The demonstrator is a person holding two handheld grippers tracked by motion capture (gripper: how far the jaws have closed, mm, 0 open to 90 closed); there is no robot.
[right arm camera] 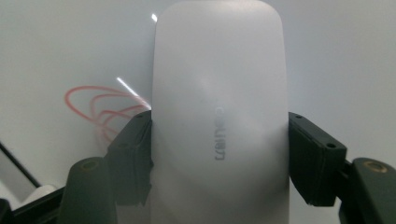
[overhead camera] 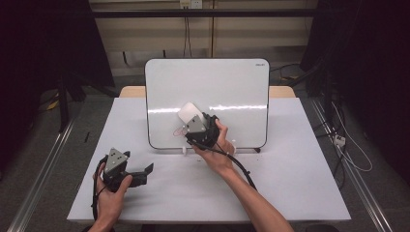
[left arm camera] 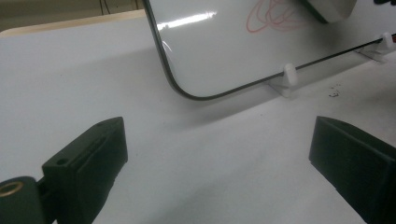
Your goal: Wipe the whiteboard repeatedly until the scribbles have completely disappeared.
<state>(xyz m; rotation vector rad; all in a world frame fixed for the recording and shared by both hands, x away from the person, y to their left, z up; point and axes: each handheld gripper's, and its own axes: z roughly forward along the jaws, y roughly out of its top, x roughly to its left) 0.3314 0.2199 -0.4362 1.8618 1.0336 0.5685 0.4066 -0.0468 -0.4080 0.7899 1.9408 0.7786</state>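
Note:
A white whiteboard [overhead camera: 227, 87] stands tilted on small white feet at the back of the table, with a red scribble [overhead camera: 180, 129] low on its left side. My right gripper [overhead camera: 193, 121] is shut on a white eraser [overhead camera: 189, 113] and holds it against the board just right of the scribble [right arm camera: 100, 109]. In the right gripper view the eraser [right arm camera: 219, 116] sits between both black jaws. My left gripper [overhead camera: 147, 170] rests on the table at the front left, open with nothing between its jaws. Its view looks toward the board's lower corner [left arm camera: 182, 88] and the scribble [left arm camera: 273, 16].
The white table top [overhead camera: 290, 169] spreads around both hands. A white foot [left arm camera: 289, 74] props the board's lower edge. Black cables trail from both grippers. Dark stands and floor cables lie beyond the table's sides.

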